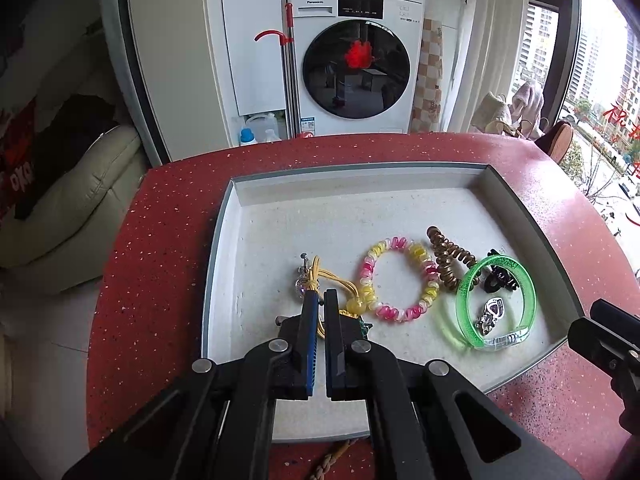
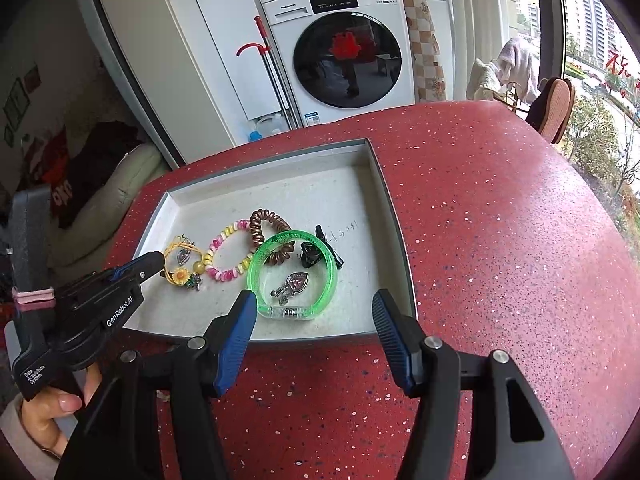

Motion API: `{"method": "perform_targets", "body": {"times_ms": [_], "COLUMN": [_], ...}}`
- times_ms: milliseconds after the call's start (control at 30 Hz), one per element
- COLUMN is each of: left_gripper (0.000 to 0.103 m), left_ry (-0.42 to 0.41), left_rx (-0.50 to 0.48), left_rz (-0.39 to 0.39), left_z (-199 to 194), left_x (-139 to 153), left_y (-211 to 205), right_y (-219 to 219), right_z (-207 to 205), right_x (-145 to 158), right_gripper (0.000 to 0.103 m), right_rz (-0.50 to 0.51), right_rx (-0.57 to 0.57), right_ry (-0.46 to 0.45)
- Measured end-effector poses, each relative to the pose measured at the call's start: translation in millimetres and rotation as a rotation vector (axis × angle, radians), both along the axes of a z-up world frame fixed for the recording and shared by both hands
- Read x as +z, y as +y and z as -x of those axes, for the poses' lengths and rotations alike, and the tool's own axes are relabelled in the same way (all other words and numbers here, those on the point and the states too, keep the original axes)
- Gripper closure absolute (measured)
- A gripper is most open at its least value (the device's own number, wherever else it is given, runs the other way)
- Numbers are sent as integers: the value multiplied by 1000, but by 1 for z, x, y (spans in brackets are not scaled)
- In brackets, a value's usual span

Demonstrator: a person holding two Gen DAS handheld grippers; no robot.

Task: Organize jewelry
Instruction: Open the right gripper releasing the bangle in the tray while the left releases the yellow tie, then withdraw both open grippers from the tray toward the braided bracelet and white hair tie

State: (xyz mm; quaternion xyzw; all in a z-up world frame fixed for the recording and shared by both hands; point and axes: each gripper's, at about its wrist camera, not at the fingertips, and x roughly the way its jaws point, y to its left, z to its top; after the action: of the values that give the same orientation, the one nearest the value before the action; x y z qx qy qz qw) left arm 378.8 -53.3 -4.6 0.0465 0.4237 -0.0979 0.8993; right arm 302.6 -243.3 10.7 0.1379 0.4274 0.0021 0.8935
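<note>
A white tray (image 1: pixel 224 248) on the red table holds the jewelry; it also shows in the right wrist view (image 2: pixel 392 216). My left gripper (image 1: pixel 321 298) is shut, its tips on the yellow cord bracelet (image 1: pixel 328 276) with a sunflower charm (image 2: pixel 180 276). Beside it lie a pink-yellow spiral hair tie (image 1: pixel 400 276), a brown spiral tie (image 1: pixel 448 258), a green bangle (image 1: pixel 520 280) ringing a silver pendant (image 1: pixel 490 314), and a black clip (image 1: pixel 498 278). My right gripper (image 2: pixel 314 308) is open and empty, above the tray's near rim in front of the bangle (image 2: pixel 296 276).
The red speckled table (image 2: pixel 500 220) extends to the right of the tray. A braided cord end (image 1: pixel 330 460) lies on the table by the tray's near edge. A washing machine (image 1: pixel 356 68) and cream sofa (image 1: pixel 80 196) stand beyond the table.
</note>
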Motion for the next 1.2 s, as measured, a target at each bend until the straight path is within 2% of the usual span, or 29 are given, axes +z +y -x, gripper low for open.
{"method": "perform_targets", "body": {"times_ms": [33, 67, 100, 133, 167, 367, 433, 500, 567, 600, 833, 1000, 1200], "left_gripper": [83, 77, 27, 0, 0, 0, 0, 0, 0, 0, 0, 0, 0], "left_ry": [-1, -2, -2, -1, -41, -75, -88, -97, -104, -106, -95, -53, -36], "left_rx": [2, 4, 6, 22, 38, 31, 30, 32, 38, 42, 36, 23, 20], "left_rz": [6, 12, 17, 15, 24, 30, 38, 39, 39, 41, 63, 89, 79], "left_z": [0, 0, 1, 1, 3, 6, 10, 14, 21, 26, 58, 80, 109], "left_x": [1, 2, 4, 5, 7, 13, 14, 16, 18, 19, 20, 14, 2], "left_y": [1, 2, 3, 5, 7, 10, 12, 16, 22, 24, 40, 50, 57], "right_y": [0, 1, 1, 1, 2, 4, 6, 6, 7, 7, 9, 10, 13], "right_z": [1, 2, 4, 4, 5, 11, 15, 21, 28, 31, 55, 67, 86], "right_x": [1, 1, 2, 2, 3, 8, 11, 14, 17, 18, 20, 20, 14], "right_gripper": [39, 39, 38, 38, 38, 28, 16, 15, 2, 0, 0, 0, 0], "right_rz": [-1, -1, -2, -4, -7, -20, -42, -66, -82, -87, -103, -100, -60], "right_rx": [2, 3, 6, 8, 12, 29, 39, 44, 50, 52, 44, 29, 14], "right_ry": [-1, -3, -3, -3, -2, -13, -25, -52, -72, -84, -108, -69, -27]}}
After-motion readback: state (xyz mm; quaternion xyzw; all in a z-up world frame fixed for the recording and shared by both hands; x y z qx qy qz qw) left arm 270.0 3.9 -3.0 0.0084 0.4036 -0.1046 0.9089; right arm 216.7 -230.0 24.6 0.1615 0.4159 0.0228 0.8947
